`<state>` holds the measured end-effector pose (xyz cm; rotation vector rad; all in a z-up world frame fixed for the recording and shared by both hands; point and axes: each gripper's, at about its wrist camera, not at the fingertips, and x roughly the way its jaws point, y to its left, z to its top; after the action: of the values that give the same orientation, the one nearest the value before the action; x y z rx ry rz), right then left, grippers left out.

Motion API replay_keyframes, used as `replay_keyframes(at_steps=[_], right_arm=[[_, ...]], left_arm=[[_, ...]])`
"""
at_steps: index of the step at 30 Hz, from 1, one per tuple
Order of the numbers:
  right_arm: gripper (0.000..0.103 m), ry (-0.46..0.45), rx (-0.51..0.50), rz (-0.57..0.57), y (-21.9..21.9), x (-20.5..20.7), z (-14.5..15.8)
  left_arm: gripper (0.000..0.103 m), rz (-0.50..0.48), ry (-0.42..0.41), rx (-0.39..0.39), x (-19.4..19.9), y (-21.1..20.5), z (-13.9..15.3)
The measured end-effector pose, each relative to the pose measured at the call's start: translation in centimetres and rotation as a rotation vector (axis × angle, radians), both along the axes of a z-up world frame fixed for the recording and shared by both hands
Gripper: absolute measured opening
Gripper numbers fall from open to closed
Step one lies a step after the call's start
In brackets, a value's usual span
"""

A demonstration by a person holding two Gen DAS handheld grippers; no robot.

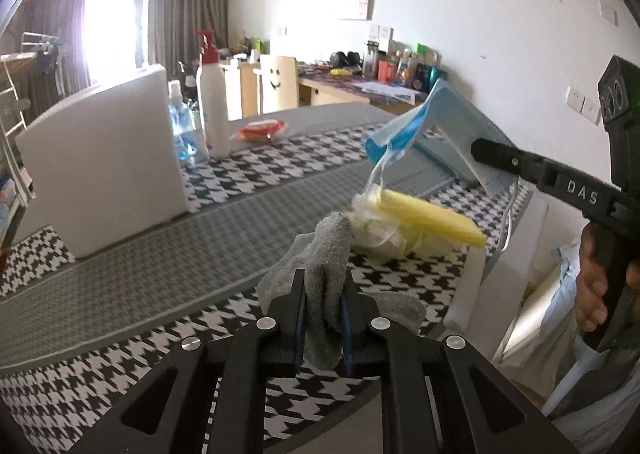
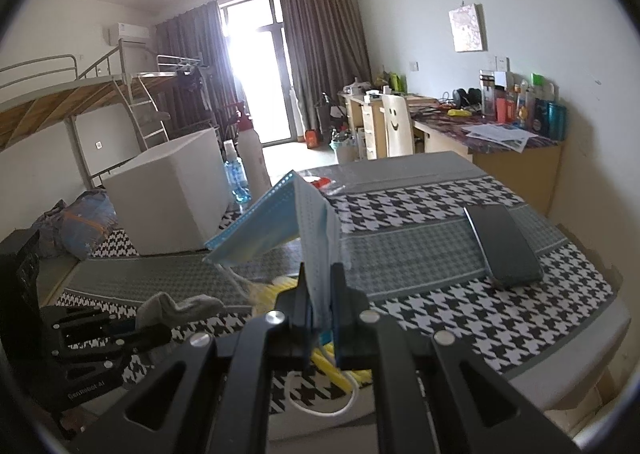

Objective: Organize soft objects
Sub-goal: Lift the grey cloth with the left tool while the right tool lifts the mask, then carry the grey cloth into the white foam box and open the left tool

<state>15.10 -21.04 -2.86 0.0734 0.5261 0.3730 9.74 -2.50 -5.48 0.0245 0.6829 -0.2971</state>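
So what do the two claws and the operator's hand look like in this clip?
Both are matte black plastic linkages with round silver pivot screws and blue pads inside the fingers: left claw, right claw. The right unit's side reads "DAS" in pale letters; the left body carries small faint lettering. A bare hand grips the right handle. No cables visible.

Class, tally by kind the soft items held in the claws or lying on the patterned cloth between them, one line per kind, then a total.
Blue face mask, pinched in the right claw: 1
Grey sock, pinched in the left claw: 1
Yellow sponge, on the cloth: 1
Crumpled clear plastic bag, under the sponge: 1
Total: 4
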Motion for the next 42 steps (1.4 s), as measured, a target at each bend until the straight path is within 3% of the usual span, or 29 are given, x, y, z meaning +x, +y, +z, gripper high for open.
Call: replay_keyframes(at_steps=[42], right_arm=[[0.01,-0.045,0.017,0.048,3.5,4.1,3.9]], left_arm=[[0.015,0.114,-0.194,-0.022,2.9,4.7,8.4]])
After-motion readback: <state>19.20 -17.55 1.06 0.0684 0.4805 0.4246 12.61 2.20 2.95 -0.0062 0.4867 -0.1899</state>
